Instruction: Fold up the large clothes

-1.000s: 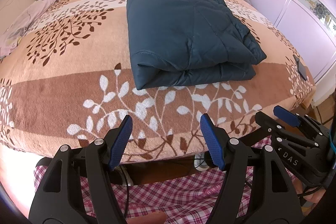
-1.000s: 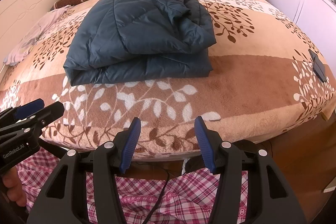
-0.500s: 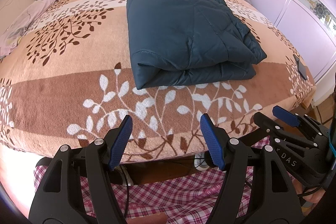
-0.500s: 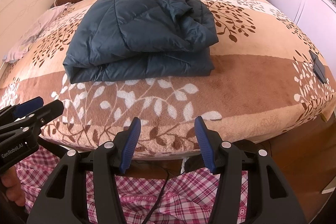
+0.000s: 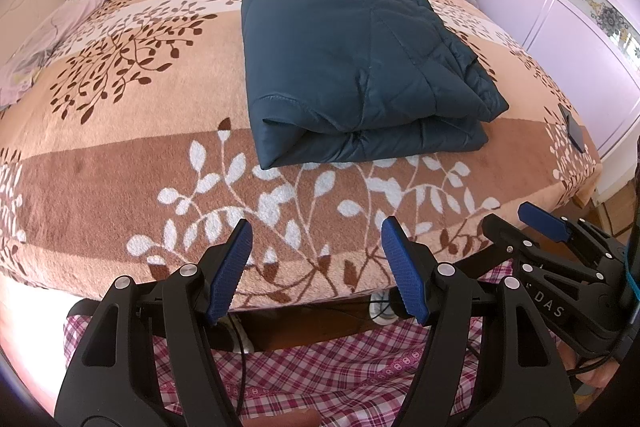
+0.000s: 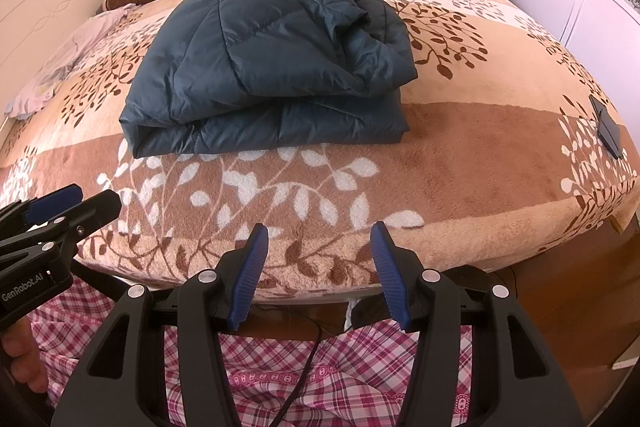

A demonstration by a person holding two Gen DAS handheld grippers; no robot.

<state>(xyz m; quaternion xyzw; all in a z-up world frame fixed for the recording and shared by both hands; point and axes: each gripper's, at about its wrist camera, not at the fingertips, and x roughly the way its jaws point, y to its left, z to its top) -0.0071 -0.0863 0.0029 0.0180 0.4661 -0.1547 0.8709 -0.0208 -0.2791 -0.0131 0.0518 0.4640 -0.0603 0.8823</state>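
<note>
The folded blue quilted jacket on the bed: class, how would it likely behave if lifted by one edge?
The jacket looks puffy and soft, so it would probably sag and unfold. Its smooth, shiny fabric may slip. It likely feels light for its bulk.

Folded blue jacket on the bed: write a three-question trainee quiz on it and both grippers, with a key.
1. True or false: the blue jacket lies folded on the leaf-patterned blanket.
2. Multiple choice: what is between the fingers of the left gripper? A) a jacket sleeve B) nothing C) a pillow
3. Fill in: the small dark flat object lies near the bed's ____ edge as seen in the right wrist view.

Key
1. True. It lies in layers, apart from both grippers.
2. B. The left gripper is open and empty, as is the right gripper.
3. Right. What the object is cannot be told.
</note>
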